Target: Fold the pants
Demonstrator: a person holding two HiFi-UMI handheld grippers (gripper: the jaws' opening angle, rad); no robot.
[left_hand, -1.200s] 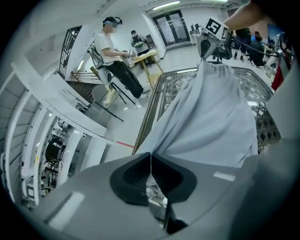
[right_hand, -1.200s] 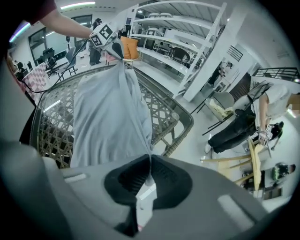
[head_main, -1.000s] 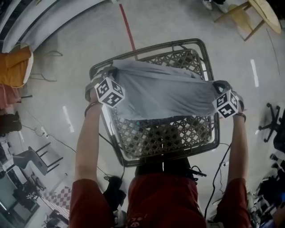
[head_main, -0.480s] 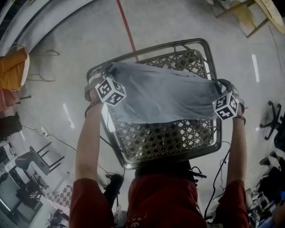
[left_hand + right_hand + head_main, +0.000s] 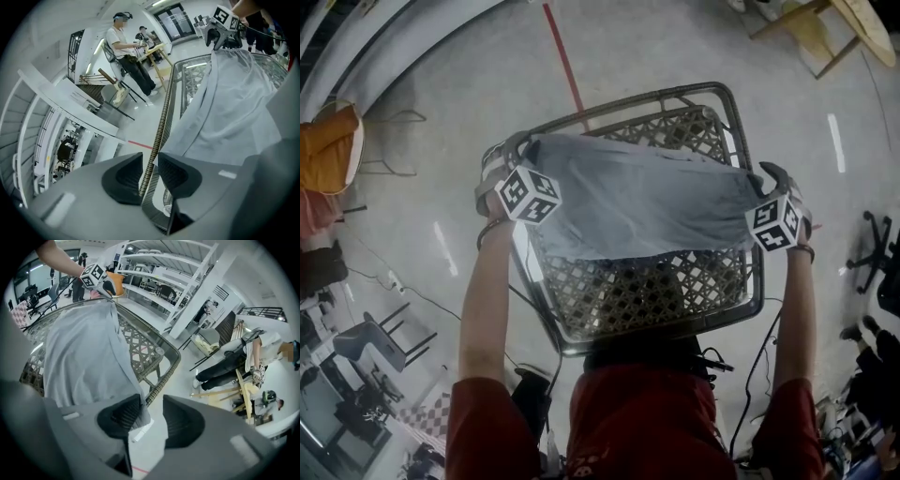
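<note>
The grey pants (image 5: 647,197) lie spread across the far half of a wicker basket (image 5: 666,328), their ends draped over its side rims. My left gripper (image 5: 504,161) is at the left rim and my right gripper (image 5: 772,178) at the right rim. In the left gripper view the left gripper (image 5: 150,161) is open after its jaws have just been opening; the rim (image 5: 161,126) shows through the gap, and the pants (image 5: 229,108) end beside the right pad. The right gripper (image 5: 152,401) has also just been opening. A pants (image 5: 79,348) corner with a white label hangs loose against its left pad.
The basket stands on a pale floor with a red line (image 5: 565,56). People stand at a wooden table (image 5: 150,49) beyond it. An orange seat (image 5: 328,145) is at the left, an office chair (image 5: 872,258) at the right, and white shelving (image 5: 154,282) nearby.
The pants, stretched taut between the grippers a second ago, now sag onto the basket's rims. The left gripper has shifted slightly towards the basket's far left corner.
</note>
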